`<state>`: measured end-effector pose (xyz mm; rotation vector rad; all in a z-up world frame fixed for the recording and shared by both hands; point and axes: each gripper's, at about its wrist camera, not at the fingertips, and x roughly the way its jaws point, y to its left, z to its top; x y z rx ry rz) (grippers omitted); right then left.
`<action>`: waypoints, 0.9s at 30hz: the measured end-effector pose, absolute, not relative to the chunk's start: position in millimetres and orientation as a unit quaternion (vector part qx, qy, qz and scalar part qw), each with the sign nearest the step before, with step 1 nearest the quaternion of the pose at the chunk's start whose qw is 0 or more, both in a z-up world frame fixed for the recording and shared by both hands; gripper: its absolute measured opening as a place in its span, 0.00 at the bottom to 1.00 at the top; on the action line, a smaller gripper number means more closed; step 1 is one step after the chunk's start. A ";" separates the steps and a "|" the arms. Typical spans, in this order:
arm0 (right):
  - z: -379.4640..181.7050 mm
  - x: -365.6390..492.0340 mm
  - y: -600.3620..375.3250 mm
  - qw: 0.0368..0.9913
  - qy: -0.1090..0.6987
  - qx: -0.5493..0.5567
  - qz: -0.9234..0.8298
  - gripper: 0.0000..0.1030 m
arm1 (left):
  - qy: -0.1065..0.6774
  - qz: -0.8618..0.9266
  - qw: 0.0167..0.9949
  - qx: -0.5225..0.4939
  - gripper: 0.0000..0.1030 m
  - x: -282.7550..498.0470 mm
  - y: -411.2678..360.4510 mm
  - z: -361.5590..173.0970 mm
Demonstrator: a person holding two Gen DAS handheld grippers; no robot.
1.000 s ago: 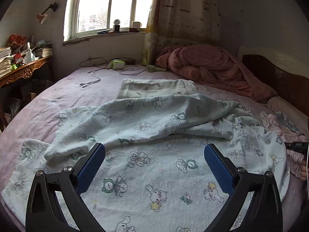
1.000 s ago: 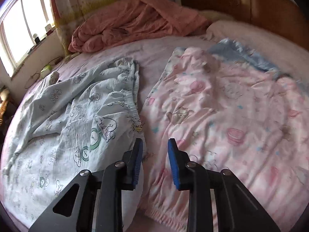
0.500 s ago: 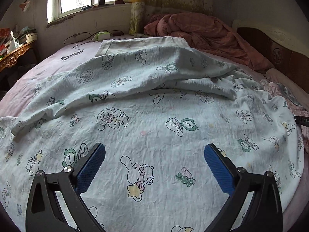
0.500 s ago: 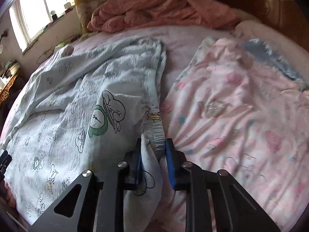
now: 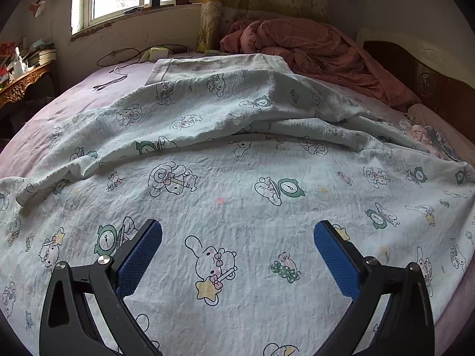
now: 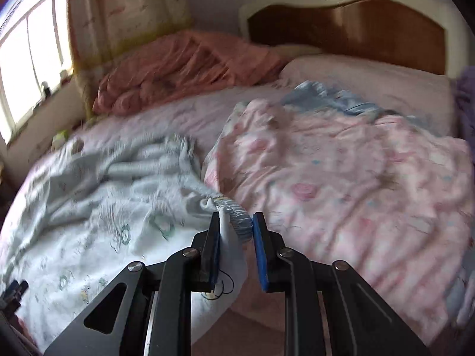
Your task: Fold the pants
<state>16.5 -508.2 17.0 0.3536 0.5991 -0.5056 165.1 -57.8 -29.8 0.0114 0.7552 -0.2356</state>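
- Your right gripper [image 6: 236,224] has just been closing and now it pinches the gathered waistband [image 6: 237,216] of the pale blue cartoon-print pants [image 5: 237,178]; the cloth fills the gap between the blue pads
- Your left gripper [image 5: 237,240] stands wide open, low over the near part of the pants, with nothing between its jaws
- The pants lie spread over the pink bed sheet [image 5: 74,95]; a pink printed garment [image 6: 341,178] lies just to the right of them
- A rumpled salmon quilt [image 5: 311,50] lies at the far side, near the headboard [image 6: 356,29]
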 end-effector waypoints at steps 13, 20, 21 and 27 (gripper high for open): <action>-34.8 20.5 -504.1 0.856 0.402 0.123 -0.302 0.26 | 0.385 -0.125 0.914 0.019 0.99 166.2 -62.8 -36.3; 4.7 -7.9 -486.8 0.871 0.314 0.099 -0.365 0.75 | 0.373 -0.125 0.919 0.033 0.99 160.3 -67.3 -33.5; 9.9 -10.8 -483.5 0.874 0.302 0.098 -0.367 0.75 | 0.373 -0.126 0.919 0.037 0.99 159.7 -68.5 -33.2; 36.5 17.3 -453.3 0.923 0.309 0.121 -0.197 0.75 | 0.374 -0.125 0.917 0.059 0.99 158.4 -76.4 -35.0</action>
